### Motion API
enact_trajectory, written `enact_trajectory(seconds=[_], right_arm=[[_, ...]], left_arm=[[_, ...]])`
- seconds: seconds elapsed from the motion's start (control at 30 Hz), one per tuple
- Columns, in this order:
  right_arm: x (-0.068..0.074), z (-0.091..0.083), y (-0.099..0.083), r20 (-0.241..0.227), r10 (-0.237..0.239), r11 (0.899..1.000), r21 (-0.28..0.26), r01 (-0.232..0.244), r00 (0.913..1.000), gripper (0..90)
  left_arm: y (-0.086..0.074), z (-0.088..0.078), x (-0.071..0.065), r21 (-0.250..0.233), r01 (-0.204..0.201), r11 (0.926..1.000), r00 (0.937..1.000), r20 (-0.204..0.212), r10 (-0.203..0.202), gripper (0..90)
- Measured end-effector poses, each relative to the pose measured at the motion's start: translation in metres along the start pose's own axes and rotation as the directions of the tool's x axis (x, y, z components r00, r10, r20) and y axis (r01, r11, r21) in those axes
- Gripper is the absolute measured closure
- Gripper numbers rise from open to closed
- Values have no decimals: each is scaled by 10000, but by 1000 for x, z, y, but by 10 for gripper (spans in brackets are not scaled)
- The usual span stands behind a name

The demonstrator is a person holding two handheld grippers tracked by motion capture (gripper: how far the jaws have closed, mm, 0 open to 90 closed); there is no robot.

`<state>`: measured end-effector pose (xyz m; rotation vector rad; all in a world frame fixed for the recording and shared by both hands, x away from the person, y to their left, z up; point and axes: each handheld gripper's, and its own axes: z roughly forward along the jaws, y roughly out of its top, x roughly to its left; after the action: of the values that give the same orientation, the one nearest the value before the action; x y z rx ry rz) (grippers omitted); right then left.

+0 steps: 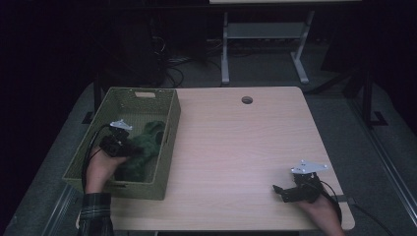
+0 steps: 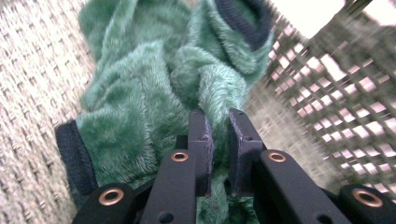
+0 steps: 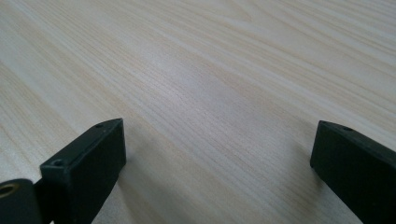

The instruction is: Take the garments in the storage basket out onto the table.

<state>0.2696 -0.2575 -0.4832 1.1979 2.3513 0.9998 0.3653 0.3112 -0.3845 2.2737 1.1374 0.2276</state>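
Left gripper (image 2: 218, 135) nipped down on a fold of the green fleece garment (image 2: 154, 93), deep in the woven basket (image 1: 169, 147). Only a pinch is caught, so the cloth could slip free on a lift; its loose bulk could snag on the basket's weave and drag the basket along.

Right gripper (image 1: 281, 191) well right of the basket, jaws spread wide and holding nothing, low over the pale wood counter (image 1: 236, 147). Beyond the basket the room is dark: desk legs, cables on the floor.

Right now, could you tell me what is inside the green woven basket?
A fluffy green garment with dark cuffs lies in the green woven basket, pinched by the left gripper. Whatever lies beneath it is covered.
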Motion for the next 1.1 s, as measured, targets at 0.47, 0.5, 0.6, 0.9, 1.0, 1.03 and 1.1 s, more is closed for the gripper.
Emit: enact_trajectory(seconds=[0.47, 0.5, 0.6, 0.9, 1.0, 1.03, 1.1], right_arm=[[0, 0, 0, 2, 7, 10000, 4, -7, 10000, 31], [0, 0, 0, 0, 5, 10000, 3, -5, 10000, 31], [0, 0, 0, 0, 7, 10000, 5, -7, 10000, 31], [0, 0, 0, 0, 5, 10000, 2, -5, 10000, 31], [0, 0, 0, -1, 9, 10000, 4, -9, 10000, 31], [0, 0, 0, 3, -10, 10000, -5, 10, 10000, 31], [0, 0, 0, 2, 3, 10000, 3, -3, 10000, 31]], left_arm=[[9, -26, 1, -1385, 645, 9883, 9946, 894, -524, 811], [10, -29, 1, -1437, 636, 9876, 9946, 908, -508, 811], [13, -36, 0, -1624, 682, 9844, 9941, 942, -533, 811], [23, -58, -4, -2258, 663, 9719, 9939, 1006, -445, 812], [28, -65, -6, -2421, 569, 9686, 9945, 991, -336, 812], [30, -67, -6, -2469, 560, 9674, 9948, 959, -331, 814], [32, -71, -7, -2516, 532, 9664, 9953, 921, -308, 814]])
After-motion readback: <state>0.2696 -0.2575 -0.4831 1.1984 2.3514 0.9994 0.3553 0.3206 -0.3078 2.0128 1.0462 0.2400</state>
